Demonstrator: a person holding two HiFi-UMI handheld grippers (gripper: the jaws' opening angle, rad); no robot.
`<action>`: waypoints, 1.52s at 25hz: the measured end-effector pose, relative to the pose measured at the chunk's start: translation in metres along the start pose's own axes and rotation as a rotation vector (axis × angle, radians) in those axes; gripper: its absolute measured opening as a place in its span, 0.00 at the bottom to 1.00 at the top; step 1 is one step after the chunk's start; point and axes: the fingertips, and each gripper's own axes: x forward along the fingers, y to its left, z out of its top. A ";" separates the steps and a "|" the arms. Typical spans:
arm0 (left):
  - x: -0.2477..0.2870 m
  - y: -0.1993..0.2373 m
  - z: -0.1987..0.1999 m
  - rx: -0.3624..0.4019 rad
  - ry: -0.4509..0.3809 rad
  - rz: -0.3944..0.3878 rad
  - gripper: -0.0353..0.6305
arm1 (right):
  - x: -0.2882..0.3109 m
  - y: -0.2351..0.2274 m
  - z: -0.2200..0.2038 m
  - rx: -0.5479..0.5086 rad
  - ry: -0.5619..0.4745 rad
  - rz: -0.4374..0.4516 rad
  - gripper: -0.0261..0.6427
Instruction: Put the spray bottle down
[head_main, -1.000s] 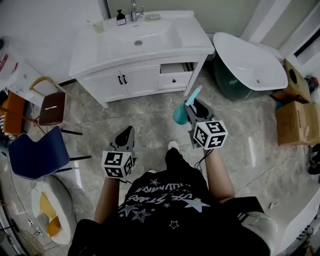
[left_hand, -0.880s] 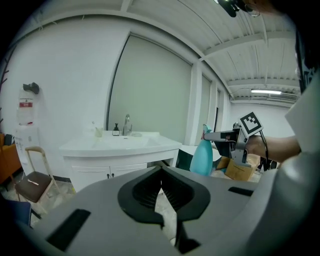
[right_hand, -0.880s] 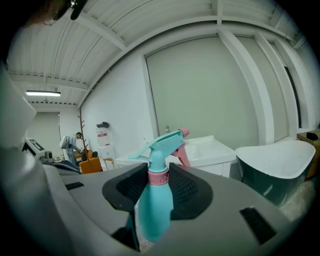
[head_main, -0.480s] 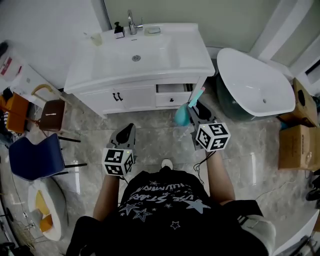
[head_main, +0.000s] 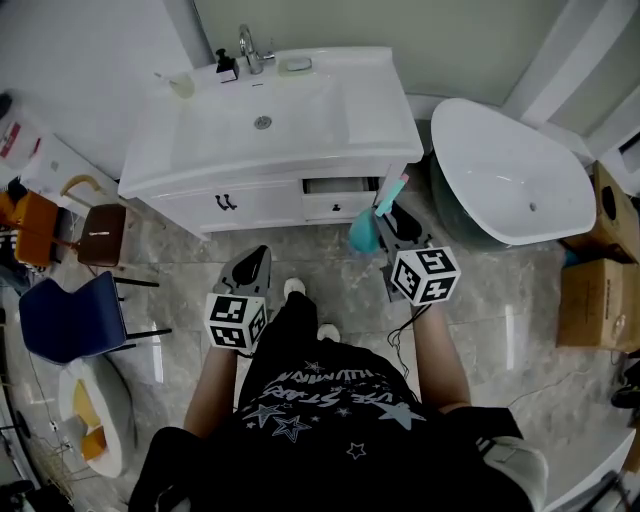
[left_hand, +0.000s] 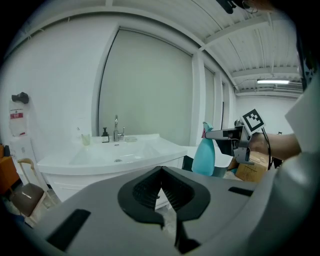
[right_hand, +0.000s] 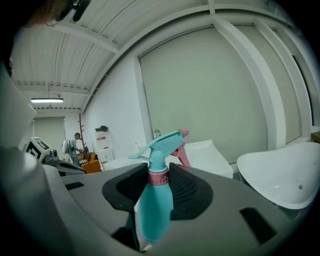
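The teal spray bottle (head_main: 364, 228) with a pink trigger hangs upright over the floor, just in front of the white vanity (head_main: 180, 165). My right gripper (head_main: 386, 218) is shut on the bottle, and in the right gripper view the pads clamp the spray bottle (right_hand: 154, 202) just below its pink collar. My left gripper (head_main: 254, 264) is held level to the left of it, shut, with nothing between its fingers. The left gripper view shows its tips touching, with the spray bottle (left_hand: 203, 156) and my right gripper (left_hand: 226, 136) off to the right.
The vanity has a basin with a faucet (head_main: 247, 46), a soap bottle and a cup along its back. A white bathtub (head_main: 510, 165) stands to the right, with cardboard boxes (head_main: 598, 300) beyond it. A blue chair (head_main: 65, 315) and a brown stool (head_main: 100, 232) stand at left.
The person has stepped toward the vanity, carrying both grippers forward. The bottle now hangs close to the cabinet's front. The grip on it is unchanged.
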 end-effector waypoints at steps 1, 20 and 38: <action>0.006 -0.001 0.002 0.000 0.000 -0.005 0.08 | 0.002 -0.004 0.000 0.002 -0.001 -0.002 0.25; 0.201 0.076 0.078 -0.011 -0.010 -0.127 0.08 | 0.157 -0.109 0.075 -0.003 -0.030 -0.120 0.25; 0.361 0.173 0.166 0.014 -0.057 -0.192 0.08 | 0.349 -0.188 0.133 -0.042 -0.034 -0.227 0.25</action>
